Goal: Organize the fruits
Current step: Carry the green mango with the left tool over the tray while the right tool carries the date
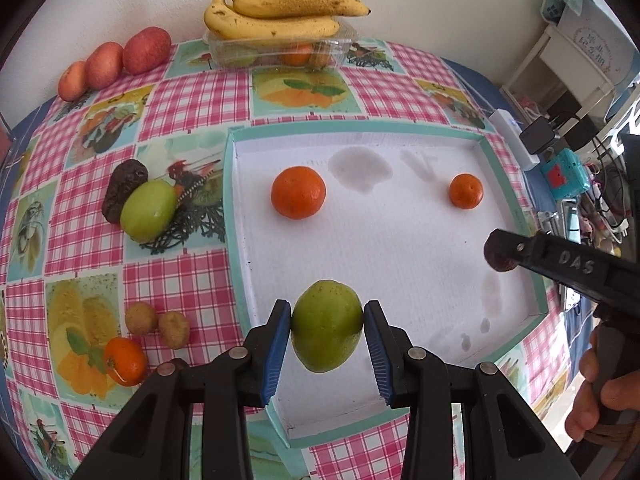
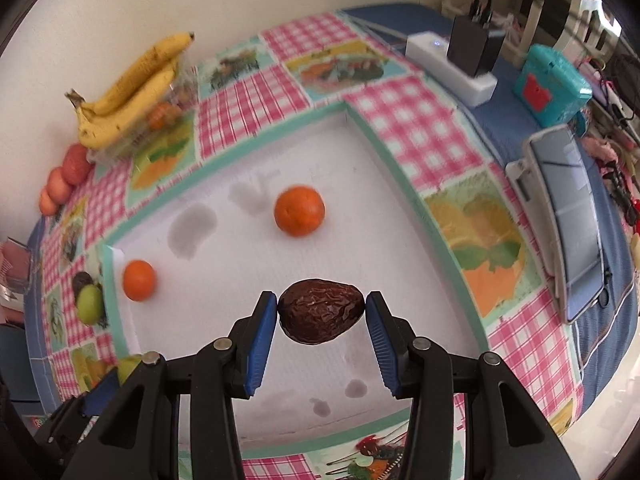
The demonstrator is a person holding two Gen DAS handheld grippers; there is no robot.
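While its blue-padded fingers are pressing on both sides of a smooth, oval green fruit (image 1: 327, 326), the left gripper (image 1: 327, 320) is holding that fruit up over the near edge of a shallow white tray with a mint-green rim (image 1: 236, 208). Ahead of the fruit, two round orange tangerines are sitting on the tray floor, a larger one (image 1: 298, 192) ahead and slightly left, a smaller one (image 1: 466, 191) ahead to the right, well apart from each other. Between them grey damp-looking stains are marking the white surface. Nothing is lying between the held fruit and the tray floor beneath it.

To the right, the right gripper (image 2: 321, 309) is clamping a wrinkled, dark brown, avocado-shaped fruit (image 2: 321, 311) between its own blue pads, also above the tray; a hand (image 1: 596, 396) is gripping its handle.

Left of the left gripper, outside the tray on the pink-checked tablecloth with fruit pictures (image 1: 176, 280), two small tan round fruits (image 1: 158, 322) are touching each other, with another orange tangerine (image 1: 125, 361) just beside them. Farther ahead on the left, a second green fruit (image 1: 149, 211) is leaning against a second dark wrinkled fruit (image 1: 123, 190). Against the far wall, three reddish apples (image 1: 116, 62) are standing in a row, and yellow spotted bananas (image 1: 276, 16) are resting on a clear plastic box (image 1: 280, 50) holding more fruit.
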